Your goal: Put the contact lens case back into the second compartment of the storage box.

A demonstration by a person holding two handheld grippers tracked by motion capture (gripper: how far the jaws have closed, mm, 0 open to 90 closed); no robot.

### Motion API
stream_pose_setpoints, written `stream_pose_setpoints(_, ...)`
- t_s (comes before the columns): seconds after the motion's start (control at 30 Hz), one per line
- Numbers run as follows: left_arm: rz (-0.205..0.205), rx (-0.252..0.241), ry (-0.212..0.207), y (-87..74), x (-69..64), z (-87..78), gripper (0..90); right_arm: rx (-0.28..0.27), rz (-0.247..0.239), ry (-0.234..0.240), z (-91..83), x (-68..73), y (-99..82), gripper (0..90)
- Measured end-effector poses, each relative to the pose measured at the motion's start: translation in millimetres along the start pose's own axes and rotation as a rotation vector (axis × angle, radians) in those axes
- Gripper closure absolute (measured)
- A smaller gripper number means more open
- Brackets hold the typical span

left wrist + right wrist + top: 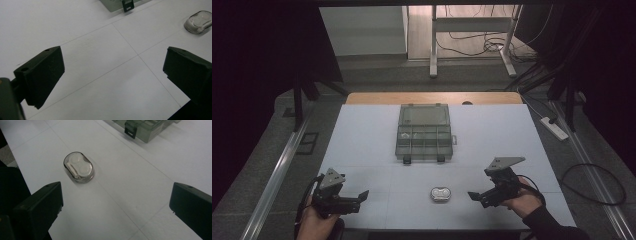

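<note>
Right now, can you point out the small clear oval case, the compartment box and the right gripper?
small clear oval case [78, 167]: right gripper view, on its transparent lid.
compartment box [423, 142]: high view, on its divided tray.
right gripper [479, 197]: high view, midway between its open jaws.

Clear oval case [78, 167] beyond spread jaws

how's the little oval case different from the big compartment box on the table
The oval case is small and rounded; the compartment box is much larger and rectangular. The case lies shut near the person's edge, between the two grippers; the box sits open farther back, its lid laid flat behind it. The case shows two round white wells; the box is split into many dividers. Both are see-through plastic resting on the white table.
</note>
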State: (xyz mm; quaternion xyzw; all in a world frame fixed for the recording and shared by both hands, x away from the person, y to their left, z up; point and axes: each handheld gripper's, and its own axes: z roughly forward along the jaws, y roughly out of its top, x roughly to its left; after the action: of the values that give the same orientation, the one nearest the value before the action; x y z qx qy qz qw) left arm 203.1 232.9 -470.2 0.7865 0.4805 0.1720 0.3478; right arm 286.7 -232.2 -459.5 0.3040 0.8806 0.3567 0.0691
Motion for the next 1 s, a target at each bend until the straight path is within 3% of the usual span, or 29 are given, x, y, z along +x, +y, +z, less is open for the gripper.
stream_pose_setpoints(0.4, -0.001, -0.004, 0.0, -0.2, 0.0, -0.3, 3.6, 0.073, -0.025, 0.026, 23.0, 9.4, 12.8, 0.0)
stream_pose_setpoints(1.0, -0.002, -0.008, -0.002, -0.5, 0.4, -0.8, 3.6, 0.089, -0.085, 0.059, 52.1, 20.4, 30.3, 0.0)
